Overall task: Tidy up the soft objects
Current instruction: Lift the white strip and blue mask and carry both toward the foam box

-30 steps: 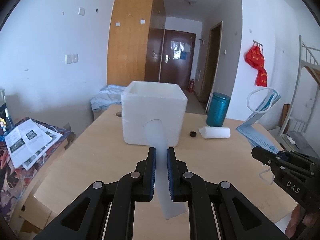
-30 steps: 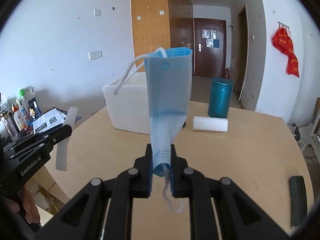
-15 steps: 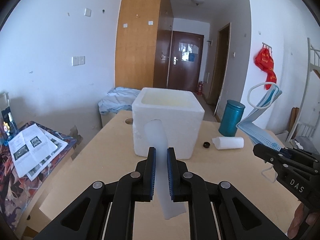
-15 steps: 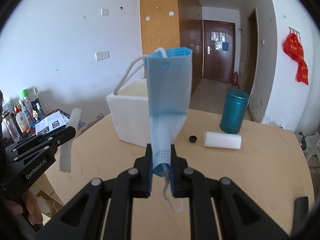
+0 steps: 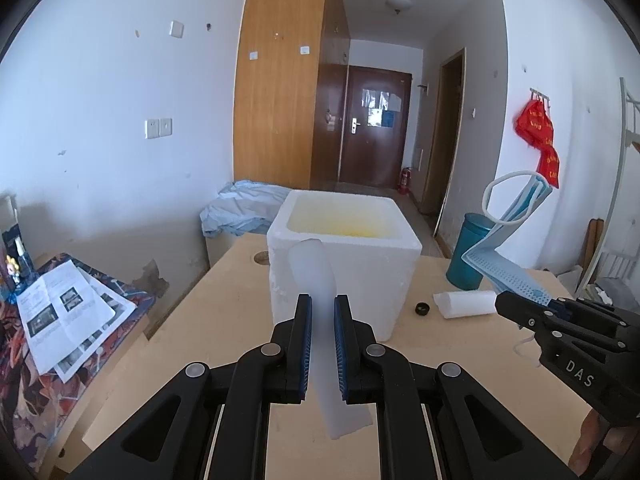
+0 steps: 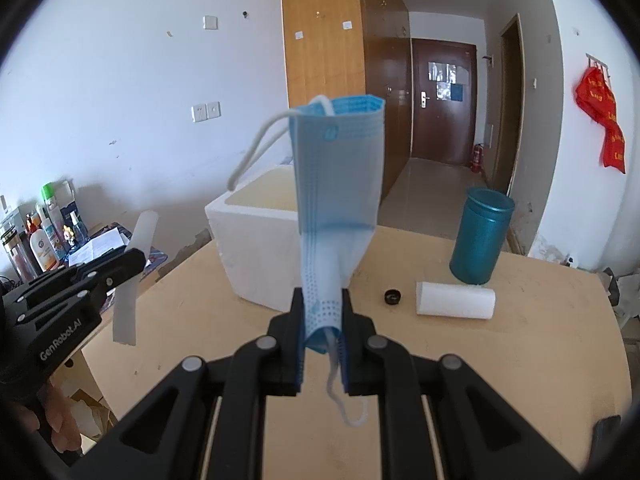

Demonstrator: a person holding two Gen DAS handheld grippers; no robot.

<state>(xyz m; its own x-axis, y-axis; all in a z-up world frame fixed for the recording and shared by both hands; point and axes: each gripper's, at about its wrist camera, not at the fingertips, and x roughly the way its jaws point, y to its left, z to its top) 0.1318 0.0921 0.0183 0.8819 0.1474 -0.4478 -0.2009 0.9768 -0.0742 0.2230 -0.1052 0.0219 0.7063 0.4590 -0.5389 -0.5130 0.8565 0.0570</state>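
While daylight fills a white-walled room with a wooden wardrobe (image 5: 280, 80) and a dark door (image 5: 376, 128) down the hall, both grippers hang above a pale wooden table (image 6: 540, 340). Beyond their fingertips stands an open white foam box (image 5: 344, 264); to its right are a teal canister (image 6: 478, 236), a white roll (image 6: 454, 300) lying on its side and a small black cap (image 6: 392, 296). The left gripper (image 5: 320, 340) is clamped on a translucent white strip (image 5: 316, 288) that rises just before the box's near wall. The right gripper (image 6: 322, 332) pinches a blue face mask (image 6: 336, 192) by its lower end, the mask standing upright.
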